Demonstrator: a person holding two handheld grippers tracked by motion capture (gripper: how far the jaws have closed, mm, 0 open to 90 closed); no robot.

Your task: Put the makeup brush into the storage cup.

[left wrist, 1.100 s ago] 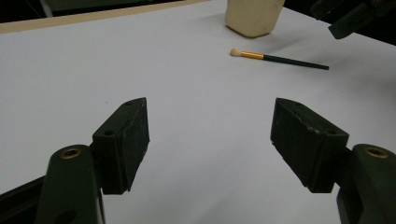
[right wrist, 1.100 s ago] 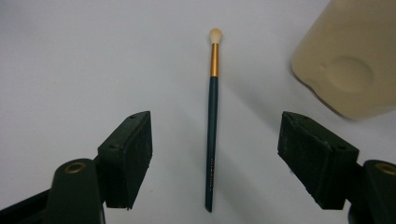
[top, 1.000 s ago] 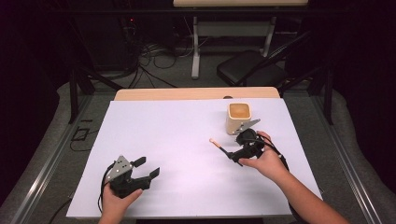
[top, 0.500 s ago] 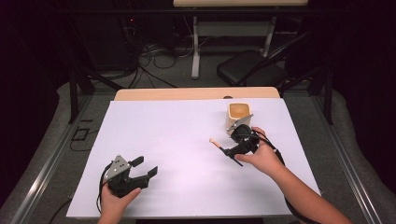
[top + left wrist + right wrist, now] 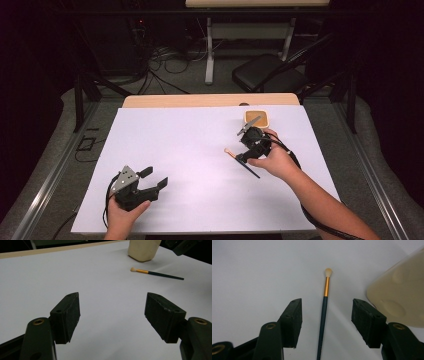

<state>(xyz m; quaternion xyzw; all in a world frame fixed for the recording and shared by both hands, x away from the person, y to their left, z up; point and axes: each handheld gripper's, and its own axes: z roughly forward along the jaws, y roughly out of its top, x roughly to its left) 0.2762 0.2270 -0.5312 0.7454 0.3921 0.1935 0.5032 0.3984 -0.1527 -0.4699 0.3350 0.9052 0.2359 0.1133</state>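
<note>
At the near left of the desk point(image 5: 190, 150), a hand point(image 5: 122, 216) is holding the left gripper point(image 5: 150, 181) low over the white surface, its jaws standing wide apart with nothing between them. In the left gripper view those jaws are framing bare white desk, and the brush point(image 5: 157, 274) and the cup point(image 5: 143, 249) are lying farther off ahead.

Toward the middle right, a thin paintbrush point(image 5: 242, 161) is lying flat on the desk, its pale tip pointing left and away and its dark handle running back toward the person. The right gripper point(image 5: 246, 145) is hovering right over the handle, held by the other hand point(image 5: 277, 160). In the right gripper view its jaws are standing apart on either side of the handle point(image 5: 323, 315), not touching it; the gold band and pale tip are lying ahead of them.

Just beyond the right gripper, a small cream cup point(image 5: 257, 118) is standing upright near the far right edge of the desk, and it is showing at the right side of the right gripper view point(image 5: 399, 292).
</note>
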